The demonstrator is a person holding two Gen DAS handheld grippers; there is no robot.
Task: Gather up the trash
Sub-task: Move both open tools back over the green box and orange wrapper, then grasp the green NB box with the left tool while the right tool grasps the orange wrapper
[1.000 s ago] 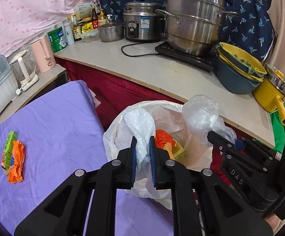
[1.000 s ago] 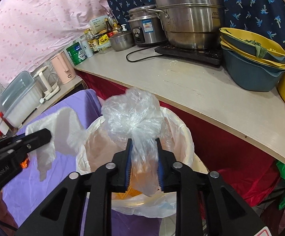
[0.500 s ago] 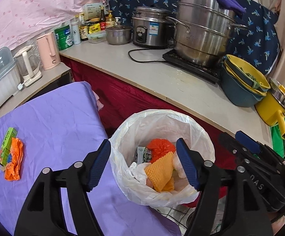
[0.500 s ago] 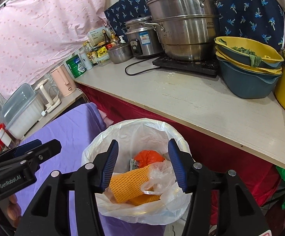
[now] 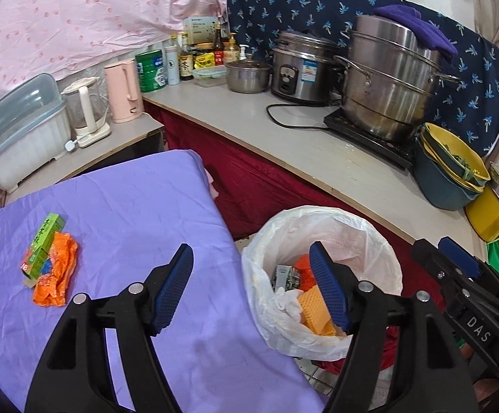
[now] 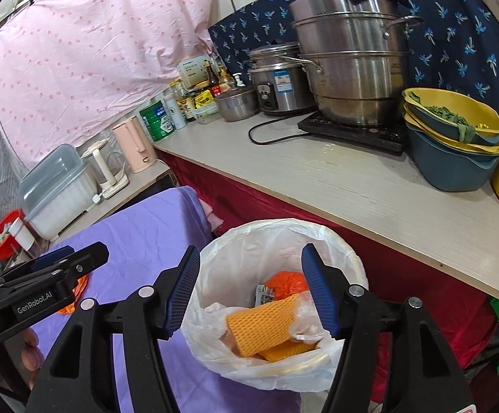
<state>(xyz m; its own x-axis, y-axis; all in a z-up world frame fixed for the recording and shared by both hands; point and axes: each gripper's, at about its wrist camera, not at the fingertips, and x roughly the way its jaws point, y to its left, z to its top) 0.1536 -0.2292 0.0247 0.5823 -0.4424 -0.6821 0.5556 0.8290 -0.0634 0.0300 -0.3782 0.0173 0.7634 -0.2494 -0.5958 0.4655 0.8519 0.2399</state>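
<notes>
Both tongs, left gripper [image 5: 252, 287] and right gripper [image 6: 251, 289], have just been opening and hang released, nothing between their jaws, above the white-lined trash bin [image 6: 349, 258], which holds orange netting. A green carton [image 5: 43, 241] and crumpled orange wrapper [image 5: 56, 275] remain on the purple-covered table [image 5: 139, 213].

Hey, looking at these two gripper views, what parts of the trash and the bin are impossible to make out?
- Trash bin: body and base hidden by its white liner in both views.
- Lower trash: buried under the orange foam net and clear plastic.
- Small carton in the bin: print too small to read.
- Orange wrapper on the purple cloth: in the right wrist view, mostly hidden behind the left gripper.
- Green box: lettering too small.
</notes>
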